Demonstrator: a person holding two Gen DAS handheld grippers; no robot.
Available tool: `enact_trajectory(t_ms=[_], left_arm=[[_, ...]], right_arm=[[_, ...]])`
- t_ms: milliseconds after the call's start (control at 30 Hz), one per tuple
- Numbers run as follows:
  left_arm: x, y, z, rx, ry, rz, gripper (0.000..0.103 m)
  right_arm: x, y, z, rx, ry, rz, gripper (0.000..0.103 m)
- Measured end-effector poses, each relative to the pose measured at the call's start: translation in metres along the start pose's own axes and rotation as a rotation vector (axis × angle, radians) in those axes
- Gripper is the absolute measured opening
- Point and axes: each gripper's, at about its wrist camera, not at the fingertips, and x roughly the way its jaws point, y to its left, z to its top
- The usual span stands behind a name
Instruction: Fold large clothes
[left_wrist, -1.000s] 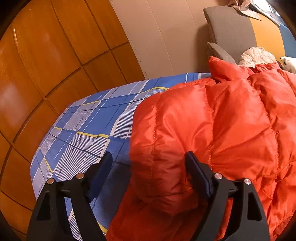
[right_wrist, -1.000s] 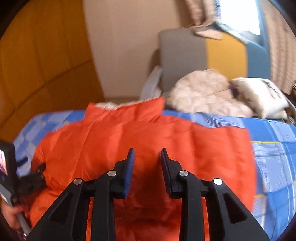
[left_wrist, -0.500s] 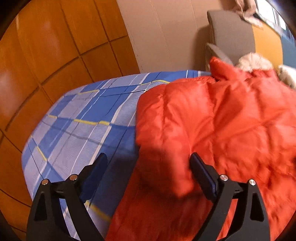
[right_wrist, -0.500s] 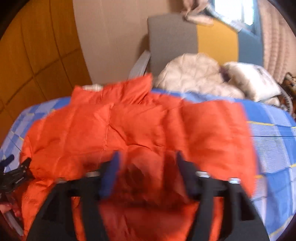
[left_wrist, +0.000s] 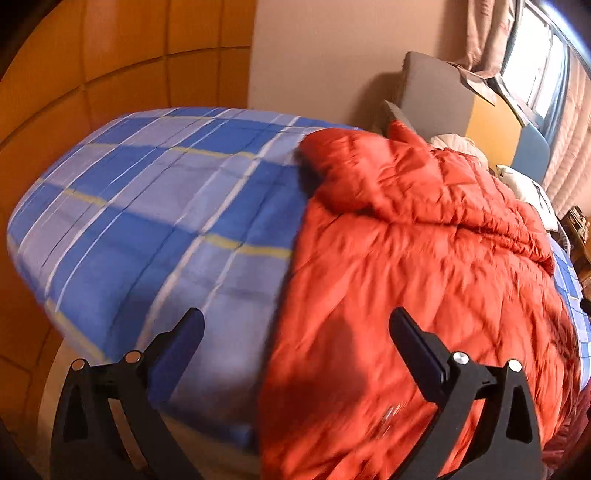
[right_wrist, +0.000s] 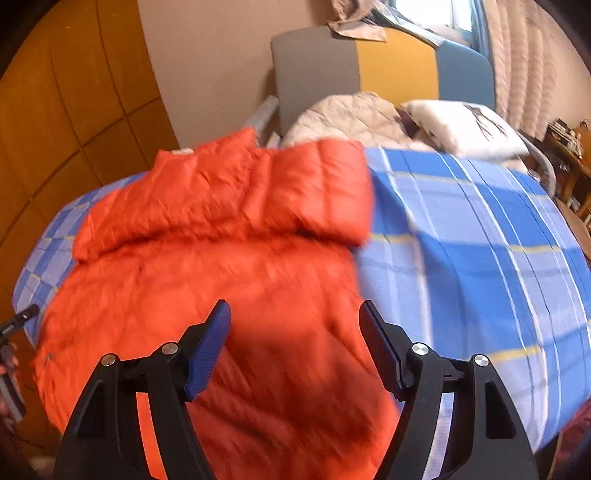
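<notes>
left wrist view is showing the left claw (left_wrist: 295, 339) hanging with its jaws wide apart, gripping nothing, above the near edge of an orange puffer jacket (left_wrist: 424, 258). the jacket is lying across a bed with a blue plaid cover (left_wrist: 147, 206), its upper part folded over itself. right wrist view is showing the right claw (right_wrist: 293, 332) also spread apart and holding nothing, over the jacket (right_wrist: 221, 258). a pale jacket (right_wrist: 347, 114) and a white pillow (right_wrist: 458, 125) are sitting by the headboard (right_wrist: 369, 70).
</notes>
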Motion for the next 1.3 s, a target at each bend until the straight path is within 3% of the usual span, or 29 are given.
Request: enact_trajectory(t_ms=[100, 200, 367, 500, 767, 900, 1300], left_arm=[[-0.009, 0.020, -0.017, -0.064, 0.019, -0.032, 0.097], [-0.010, 0.041, -0.032, -0.158, 0.055, -0.138, 0.093], [-0.004, 0.051, -0.052, -0.236, 0.139, -0.284, 0.071], [-0.002, 0.048, -0.066, -0.260, 0.165, -0.383, 0.068], [0.009, 0.025, -0.075, -0.173, 0.223, -0.387, 0.063], [0.015, 0.025, -0.080, -0.201, 0.265, -0.440, 0.064], [0.013, 0.022, -0.100, -0.104, 0.309, -0.453, 0.064]], right_arm=[[-0.009, -0.019, -0.022, 0.024, 0.027, -0.002, 0.071], [-0.015, -0.032, -0.038, 0.055, 0.050, 0.016, 0.071], [-0.020, -0.053, -0.065, 0.149, 0.091, 0.092, 0.071], [-0.020, -0.067, -0.082, 0.214, 0.113, 0.153, 0.071], [-0.015, -0.069, -0.108, 0.272, 0.143, 0.283, 0.068], [-0.016, -0.063, -0.113, 0.273, 0.139, 0.330, 0.065], [-0.019, -0.060, -0.119, 0.249, 0.153, 0.388, 0.064]])
